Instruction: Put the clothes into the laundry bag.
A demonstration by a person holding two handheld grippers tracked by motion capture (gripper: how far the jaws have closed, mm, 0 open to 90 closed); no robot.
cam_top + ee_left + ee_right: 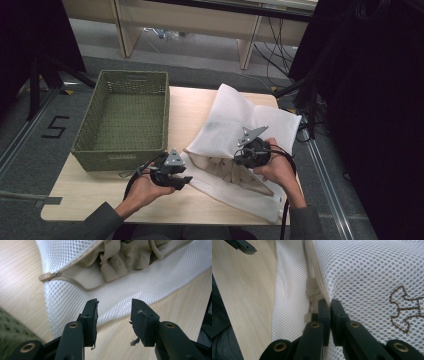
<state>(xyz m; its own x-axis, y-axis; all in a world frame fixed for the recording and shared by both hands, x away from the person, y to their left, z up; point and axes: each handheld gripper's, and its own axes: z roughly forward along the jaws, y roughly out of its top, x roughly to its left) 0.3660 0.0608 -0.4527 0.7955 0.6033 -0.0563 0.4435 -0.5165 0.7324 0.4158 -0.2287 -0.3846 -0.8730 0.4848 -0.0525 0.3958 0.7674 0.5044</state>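
A white mesh laundry bag [235, 120] lies on the right half of the wooden table [185, 105], its zipper mouth open. Beige cloth [120, 260] sits inside the opening, and the zipper pull [47, 277] rests at the mouth's left end. My left gripper [115, 302] hovers just short of the bag's lower edge, open, with nothing between its jaws. From above, this gripper [186, 180] is off the bag's near-left corner. My right gripper [329, 305] is shut on the bag's mesh edge beside the zipper seam [312, 287], holding the upper flap near the mouth [241, 159].
A green woven basket [85, 145] stands on the table's left side, close to my left hand. A brown embroidered mark [404, 312] shows on the mesh. Dark stands and cables flank the table on both sides.
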